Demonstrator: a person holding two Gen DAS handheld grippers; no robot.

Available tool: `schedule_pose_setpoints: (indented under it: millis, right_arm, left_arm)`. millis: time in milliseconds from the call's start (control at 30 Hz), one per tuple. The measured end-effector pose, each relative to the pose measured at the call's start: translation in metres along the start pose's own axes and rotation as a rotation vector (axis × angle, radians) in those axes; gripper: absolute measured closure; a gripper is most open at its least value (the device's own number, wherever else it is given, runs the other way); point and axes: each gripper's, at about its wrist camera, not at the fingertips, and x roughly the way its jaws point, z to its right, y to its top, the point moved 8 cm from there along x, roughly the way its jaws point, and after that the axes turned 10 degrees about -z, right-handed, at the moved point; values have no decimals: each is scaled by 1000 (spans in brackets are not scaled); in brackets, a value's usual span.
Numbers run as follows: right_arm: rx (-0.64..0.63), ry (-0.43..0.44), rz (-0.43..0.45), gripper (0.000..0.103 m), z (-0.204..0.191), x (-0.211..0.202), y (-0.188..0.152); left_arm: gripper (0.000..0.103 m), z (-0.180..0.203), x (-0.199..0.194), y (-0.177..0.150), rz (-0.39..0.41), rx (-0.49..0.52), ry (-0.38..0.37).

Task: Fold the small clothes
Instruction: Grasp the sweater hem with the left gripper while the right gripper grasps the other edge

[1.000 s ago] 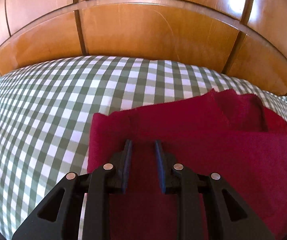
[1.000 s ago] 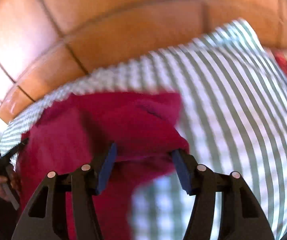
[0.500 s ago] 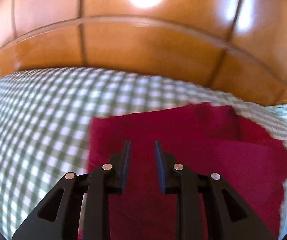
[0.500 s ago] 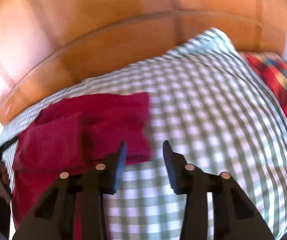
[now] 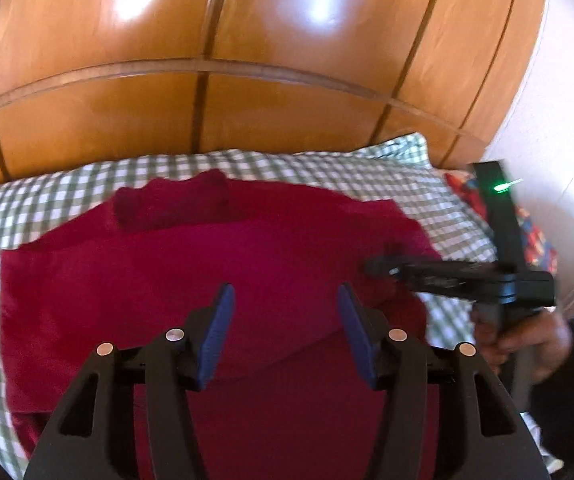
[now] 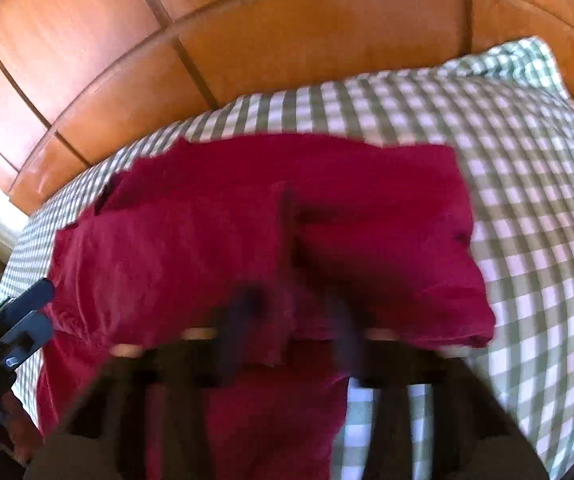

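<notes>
While the red garment [image 5: 191, 264] lay mid-frame on the checked bed cover [image 5: 427, 200] | left gripper [image 5: 283, 320] jaws just opened, nothing between | right gripper [image 6: 291, 320] just closed, seemingly pinching the garment's blurred lower edge.

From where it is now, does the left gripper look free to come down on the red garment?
Probably yes. The left gripper hangs right over the red garment with its jaws just opened and nothing between them. The right gripper, at the garment's right edge, stays clear of that path.
</notes>
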Motion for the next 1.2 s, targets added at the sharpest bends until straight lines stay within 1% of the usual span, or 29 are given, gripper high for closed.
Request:
schedule_pose_setpoints:
  millis: [33, 67, 133, 167, 200, 233, 267, 300, 333, 433, 500, 667, 700, 833, 967, 1000, 1033, 1067, 1100, 1167, 1200]
  right_arm:
    - [-11, 34, 9, 98, -8, -5, -1]
    - [-24, 113, 11, 98, -21, -12, -2]
    - [-52, 204, 8, 98, -42, -24, -2]
    - [-69, 269, -1, 98, -56, -29, -2]
    - [-83, 360, -16, 98, -73, -35, -3]
    - [-104, 439, -33, 98, -89, -41, -5]
    - [-118, 492, -48, 98, -100, -45, -6]
    - [-139, 565, -71, 98, -115, -49, -9]
    - [-159, 617, -94, 98, -129, -51, -12]
    - [-188, 707, -149, 97, -157, -52, -18]
    - [-191, 739, -168, 98, -171, -54, -20]
    - [-256, 784, -207, 98, -199, -58, -27]
    - [-268, 784, -214, 98, -205, -58, -29]
    - [-305, 793, -231, 98, -219, -56, -32]
    - [-333, 816, -256, 95, -238, -47, -43]
    - [-336, 833, -262, 94, -242, -44, -43]
    - [-332, 865, -267, 92, -246, -43, -42]
    - [-333, 878, -272, 90, -244, -44, -42]
    - [-336, 880, -272, 88, -247, -41, -41]
    - [-326, 913, -283, 76, -251, -38, -39]
    - [-321, 919, -287, 75, -252, -37, -38]
  left_arm:
    - [50, 3, -3, 0, 12, 19, -9]
    - [50, 8, -6, -1, 21, 40, -23]
    - [50, 20, -11, -7, 29, 71, -66]
    - [50, 25, -12, -9, 33, 82, -84]
    - [50, 29, -14, -11, 37, 90, -99]
    - [47, 32, -18, -13, 46, 89, -114]
    - [44, 34, -22, -14, 63, 83, -131]
    - [40, 35, -27, -14, 85, 76, -137]
    - [37, 35, -35, -14, 118, 72, -135]
    - [30, 28, -55, -15, 188, 62, -118]
    - [30, 20, -67, -17, 223, 52, -115]
    - [34, 3, -97, -23, 312, 39, -111]
    - [38, 2, -101, -23, 321, 41, -117]
    - [40, -5, -111, -23, 339, 38, -129]
    - [43, -14, -118, -29, 329, 22, -155]
    - [44, -17, -120, -30, 325, 14, -169]
    - [50, -19, -121, -32, 321, 6, -189]
    - [52, -22, -122, -33, 314, -16, -243]
    - [54, -25, -123, -34, 307, -35, -264]
    - [55, -29, -122, -36, 302, -47, -260]
    - [59, -30, -122, -37, 301, -50, -266]
